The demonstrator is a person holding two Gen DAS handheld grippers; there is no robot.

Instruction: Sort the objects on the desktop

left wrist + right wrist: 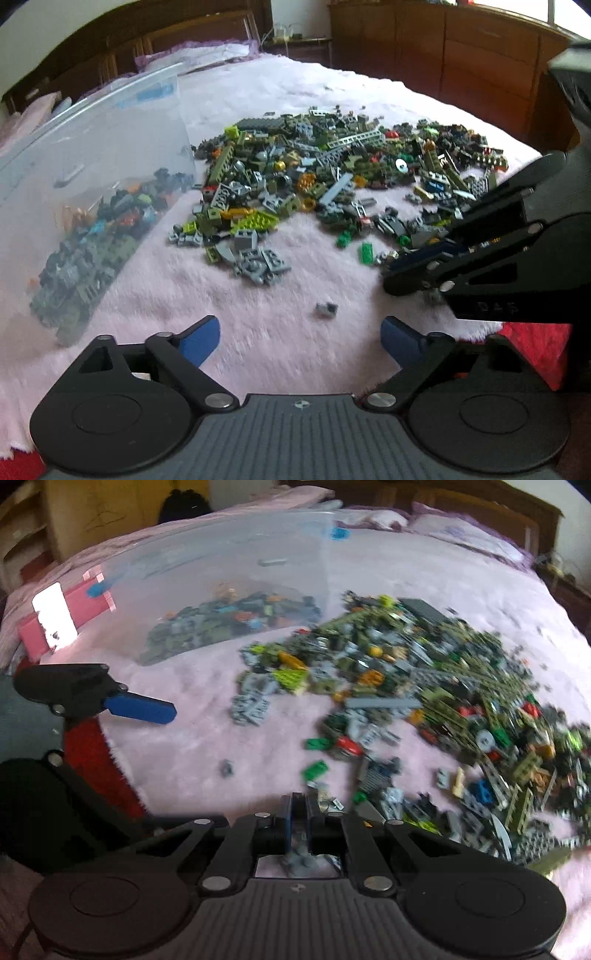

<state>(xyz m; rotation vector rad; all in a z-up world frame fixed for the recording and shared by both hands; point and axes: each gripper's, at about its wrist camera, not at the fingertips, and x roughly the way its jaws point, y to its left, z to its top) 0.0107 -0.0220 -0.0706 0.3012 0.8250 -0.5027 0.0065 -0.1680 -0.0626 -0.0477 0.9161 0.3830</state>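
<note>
A big pile of small building bricks [332, 177] [424, 701], mostly olive, grey and green, lies on a pink fluffy blanket. To its left stands a clear plastic bin [92, 155] [221, 565] with sorted bricks [92, 251] in its bottom. My left gripper [301, 339] is open and empty, just short of one lone small grey brick [327, 309] [226, 768]. My right gripper [299, 805] [391, 275] is shut at the pile's near edge. Grey pieces show under its fingers; whether one is pinched I cannot tell. The left gripper's blue finger [140, 707] shows at the left of the right wrist view.
The blanket [258, 350] covers a bed, with red cloth [535, 347] [92, 746] at its near edge. A pink box with a white label [62, 620] sits behind the bin. Pillows [207, 55] and wooden cabinets [443, 55] stand at the far side.
</note>
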